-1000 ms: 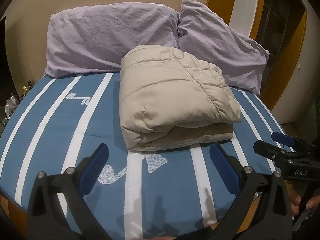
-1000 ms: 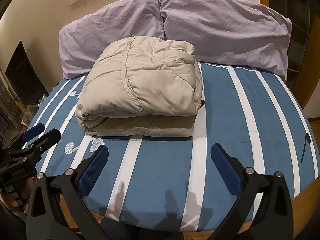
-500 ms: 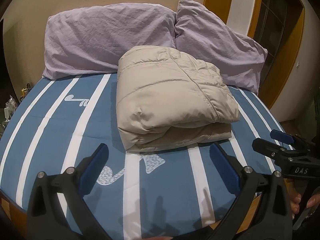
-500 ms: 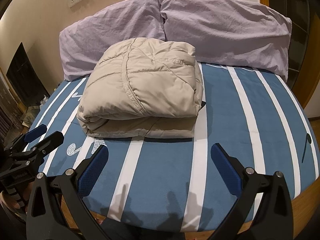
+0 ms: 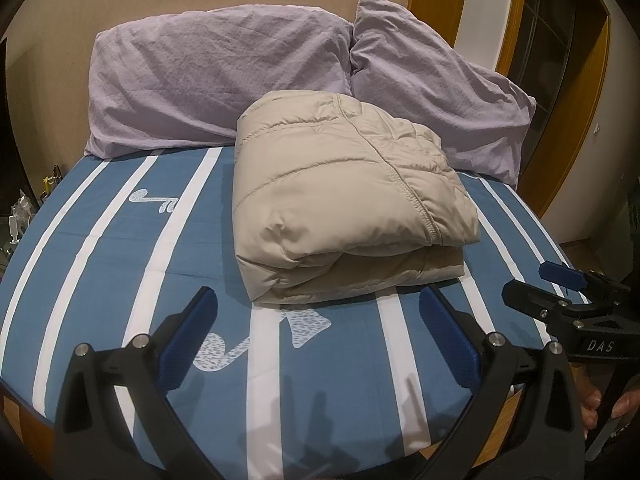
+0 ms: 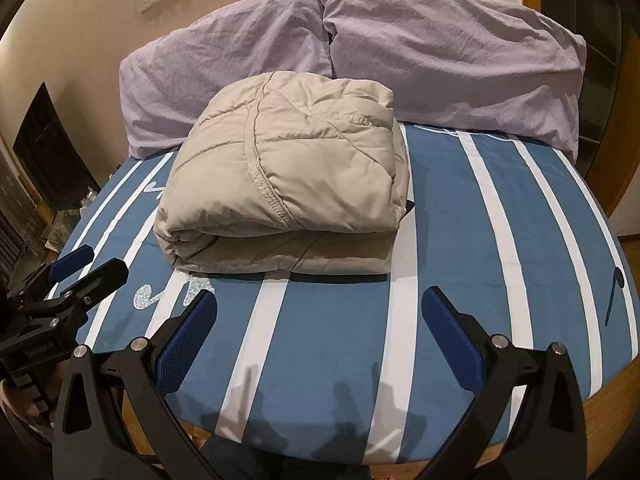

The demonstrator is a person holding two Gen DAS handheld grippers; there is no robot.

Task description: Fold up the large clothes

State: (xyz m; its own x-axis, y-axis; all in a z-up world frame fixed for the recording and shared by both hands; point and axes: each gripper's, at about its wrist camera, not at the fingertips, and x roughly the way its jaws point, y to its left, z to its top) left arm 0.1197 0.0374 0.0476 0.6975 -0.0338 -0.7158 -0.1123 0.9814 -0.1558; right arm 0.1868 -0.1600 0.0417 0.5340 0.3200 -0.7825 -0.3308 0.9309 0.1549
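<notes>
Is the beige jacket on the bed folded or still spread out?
Folded: the jacket lies as a compact stacked bundle, layers showing at its near edge.

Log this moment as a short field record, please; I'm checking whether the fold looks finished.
garment: beige puffer jacket, folded into a compact bundle
surface: blue bed sheet with white stripes
behind garment: two lilac pillows against the wall
left gripper: open, holding nothing, short of the jacket
right gripper: open, holding nothing, short of the jacket
contact: neither gripper touches the jacket
fold status: looks done, layers stacked
</notes>
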